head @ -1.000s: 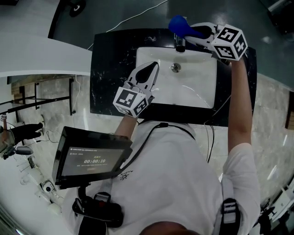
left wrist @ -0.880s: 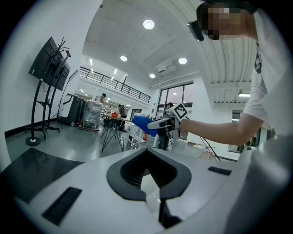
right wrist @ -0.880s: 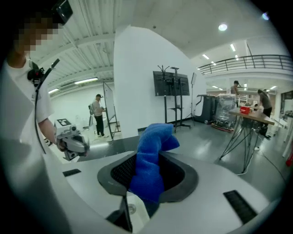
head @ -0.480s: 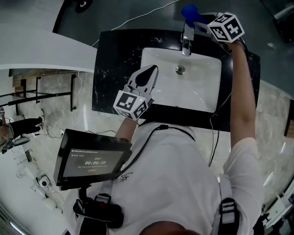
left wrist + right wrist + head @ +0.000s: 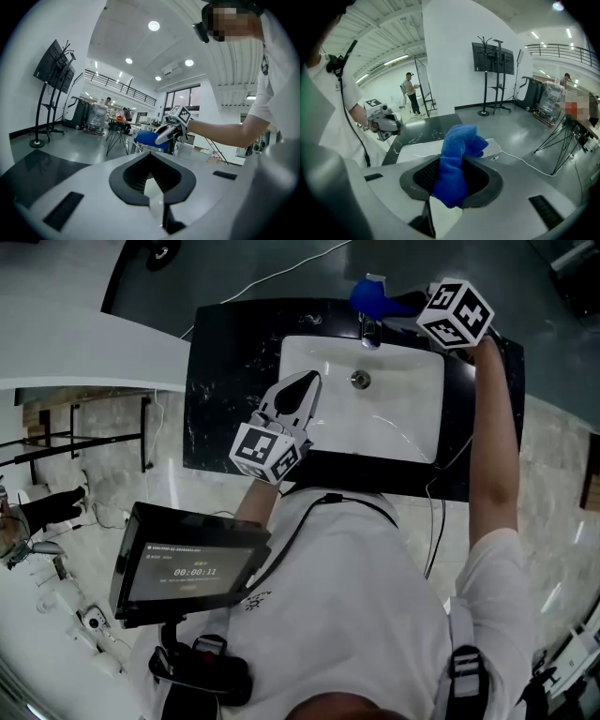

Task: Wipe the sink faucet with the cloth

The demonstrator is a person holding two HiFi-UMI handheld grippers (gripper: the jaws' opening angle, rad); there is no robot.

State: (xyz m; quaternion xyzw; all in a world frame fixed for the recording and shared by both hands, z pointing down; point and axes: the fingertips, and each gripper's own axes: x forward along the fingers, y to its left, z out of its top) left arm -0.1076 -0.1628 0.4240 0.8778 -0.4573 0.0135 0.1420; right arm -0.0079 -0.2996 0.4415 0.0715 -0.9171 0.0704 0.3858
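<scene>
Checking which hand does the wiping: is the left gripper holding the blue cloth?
No, the left gripper has nothing between its jaws; the blue cloth is clamped in the right gripper.

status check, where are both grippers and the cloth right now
Right gripper shut on blue cloth, cloth at top of faucet. Left gripper shut, empty, over sink's left edge. Nothing in the way.

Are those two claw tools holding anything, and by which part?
The right gripper pinches a fluffy blue cloth by one bunched end; the left gripper holds nothing.
</scene>
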